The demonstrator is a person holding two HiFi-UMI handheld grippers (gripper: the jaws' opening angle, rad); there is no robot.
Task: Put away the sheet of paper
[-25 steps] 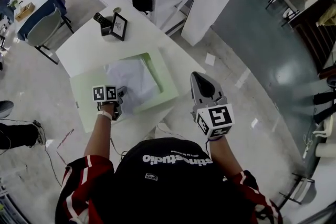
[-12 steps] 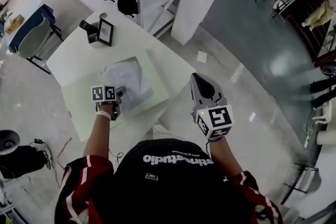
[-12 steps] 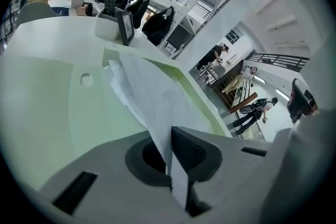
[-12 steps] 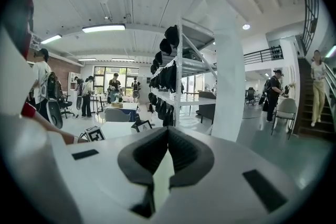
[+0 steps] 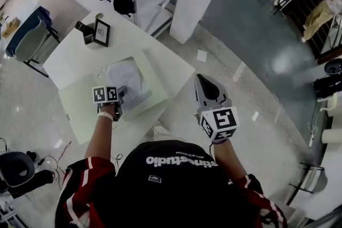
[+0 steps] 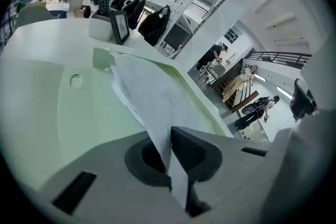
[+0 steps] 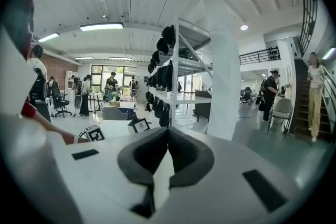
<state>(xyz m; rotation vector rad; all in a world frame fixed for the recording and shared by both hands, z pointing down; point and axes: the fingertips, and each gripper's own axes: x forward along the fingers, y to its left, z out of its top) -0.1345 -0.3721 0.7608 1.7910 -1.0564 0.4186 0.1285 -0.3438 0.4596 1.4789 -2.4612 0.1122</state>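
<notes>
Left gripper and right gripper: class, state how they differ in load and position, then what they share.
The left gripper is clamped on the sheet of paper; the right gripper grips nothing. The left gripper is above the green folder on the table; the right gripper is off the table's edge, over the floor. Both have their jaws together.

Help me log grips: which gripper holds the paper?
The left gripper, jaws clamped on the white sheet; the right gripper is shut on nothing.
</notes>
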